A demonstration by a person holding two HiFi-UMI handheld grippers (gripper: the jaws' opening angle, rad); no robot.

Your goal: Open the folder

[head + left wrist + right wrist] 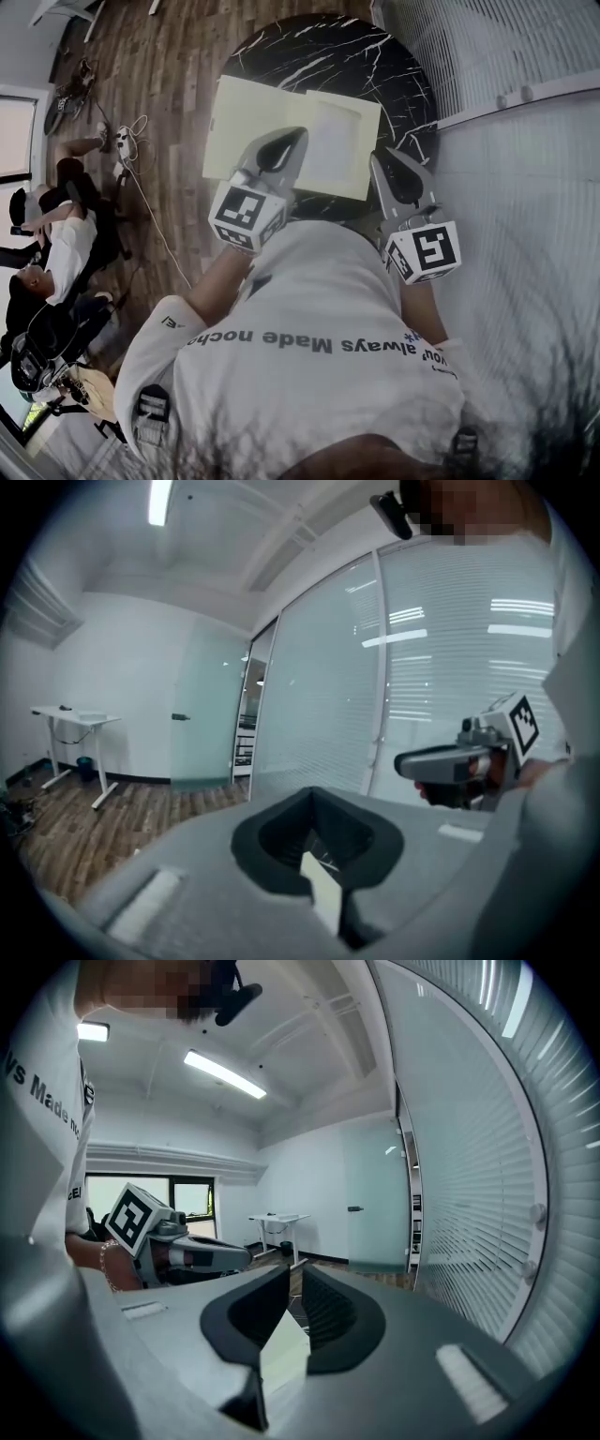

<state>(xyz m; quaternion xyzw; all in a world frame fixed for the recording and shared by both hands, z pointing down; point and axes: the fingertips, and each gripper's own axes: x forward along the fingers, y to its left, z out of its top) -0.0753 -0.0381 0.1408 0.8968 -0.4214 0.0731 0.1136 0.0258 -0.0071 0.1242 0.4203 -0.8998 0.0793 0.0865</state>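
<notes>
The pale yellow paper folder (272,112) is lying spread open on the round black marble table (394,84) in the head view, so I am judging the opening done, while the left gripper view is showing the left gripper (312,791) closed and empty, and the right gripper view is showing the right gripper (291,1271) a slit apart, empty.

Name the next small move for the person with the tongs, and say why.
Probably just hold both tongs clear. The folder already seems to lie spread open on the round table, a white sheet showing, and the left tongs and right tongs hover above it, gripping nothing.
</notes>
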